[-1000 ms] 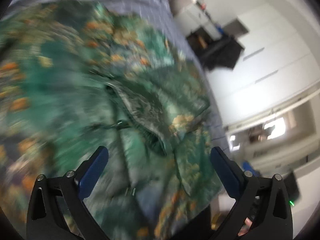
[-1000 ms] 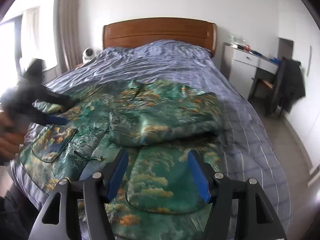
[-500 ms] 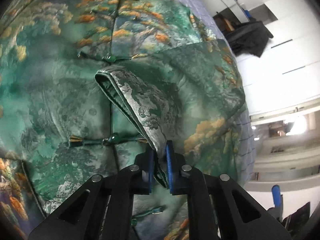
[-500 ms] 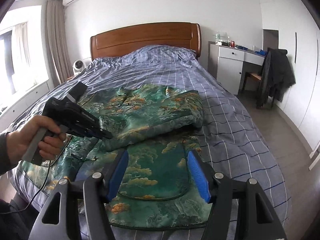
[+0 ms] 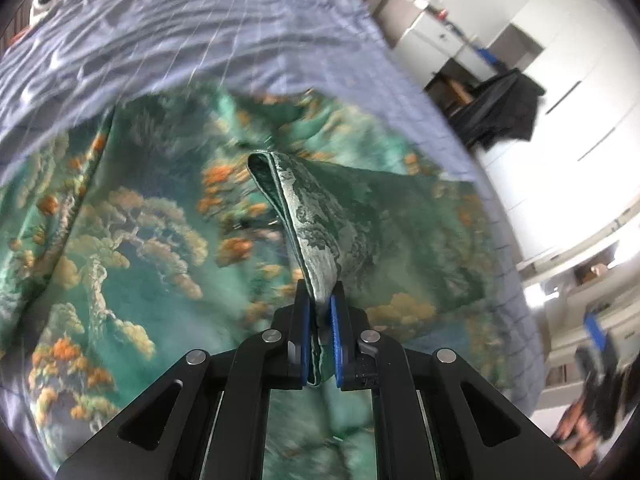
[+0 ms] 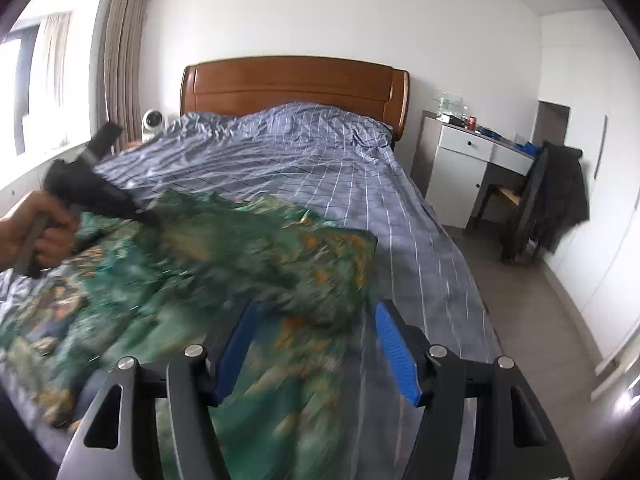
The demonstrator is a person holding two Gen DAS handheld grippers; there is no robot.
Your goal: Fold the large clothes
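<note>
- The left gripper [image 5: 320, 336] is clamped tight on a doubled edge of the green garment [image 5: 132, 240], which rises from between the blue pads as a folded strip toward 12 o'clock.
- The right gripper [image 6: 316, 354] stands with its jaws apart and nothing between them — the cloth lies below and beyond, at 11 o'clock.
- The person's left hand [image 6: 36, 232] shows at 9 o'clock in the right wrist view.
- Progress, as I judge it: early to middle. One flap is lifted and being carried; the rest lies spread, so most folds remain.
- The garment is a large, glossy, brocade-like piece, green with orange and cream trees, lying near the foot of the bed [image 6: 320, 168] on its blue checked cover — blurred in places.
</note>
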